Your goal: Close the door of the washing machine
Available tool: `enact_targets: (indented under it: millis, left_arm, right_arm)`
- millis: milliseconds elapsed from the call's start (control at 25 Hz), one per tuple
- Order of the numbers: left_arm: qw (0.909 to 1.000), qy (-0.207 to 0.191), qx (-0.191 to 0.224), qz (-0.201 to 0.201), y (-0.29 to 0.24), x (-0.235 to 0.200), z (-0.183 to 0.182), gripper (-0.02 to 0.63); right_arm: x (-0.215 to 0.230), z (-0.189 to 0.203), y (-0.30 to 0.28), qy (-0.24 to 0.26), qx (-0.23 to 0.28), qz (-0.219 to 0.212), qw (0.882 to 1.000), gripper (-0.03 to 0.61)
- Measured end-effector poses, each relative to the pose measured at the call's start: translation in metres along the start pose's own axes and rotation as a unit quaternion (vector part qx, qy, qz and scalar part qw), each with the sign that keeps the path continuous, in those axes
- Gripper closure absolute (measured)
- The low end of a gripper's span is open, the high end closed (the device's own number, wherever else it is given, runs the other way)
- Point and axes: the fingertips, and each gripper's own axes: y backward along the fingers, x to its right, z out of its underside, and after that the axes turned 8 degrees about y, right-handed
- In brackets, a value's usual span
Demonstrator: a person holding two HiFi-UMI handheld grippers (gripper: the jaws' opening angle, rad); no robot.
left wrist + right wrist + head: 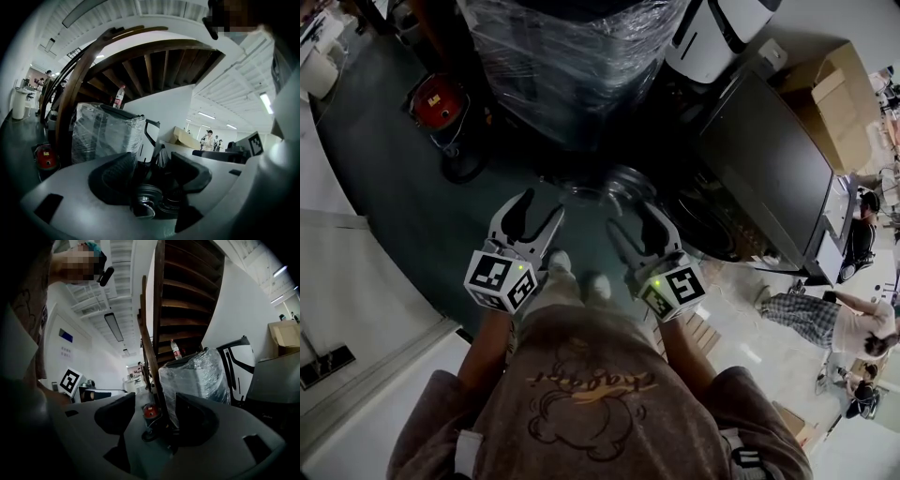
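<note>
Glass round door [605,190] of the washing machine [769,169] stands swung open, at 12 o'clock from both grippers and apart from them. The machine body sits at 2 o'clock.

Left gripper [539,208]: jaws spread wide, holding nothing. Right gripper [633,217]: the same.

Judgement: the door is stiff and fairly heavy, and swings easily on its hinge. The glass looks slick, so push on the rim at the free edge, far from the hinge.

Being round, the door has no true long axis. It reaches out from the machine front toward 10 o'clock, and its hinge line is presumably upright.
</note>
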Motion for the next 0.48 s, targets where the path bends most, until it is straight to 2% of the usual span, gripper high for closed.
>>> enact_targets:
  millis: [80, 240, 480]
  left_arm:
    - [0.9999, 0.001, -0.014, 0.005, -0.008, -0.005, 0.007, 0.356]
    - [0.9992, 0.008, -0.036, 0.016, -0.027, -0.022, 0.019, 0.357]
    - [0.9956, -0.019, -0.086, 0.03, -0.07, -0.055, 0.04, 0.357]
  right_arm:
    - [0.005, 0.012, -0.008, -0.001, -0.019, -0.012, 1.0, 0.337]
    - [0.018, 0.034, -0.027, -0.003, -0.052, -0.033, 0.998, 0.337]
    - [0.047, 0.073, -0.065, 0.006, -0.102, -0.044, 0.994, 0.337]
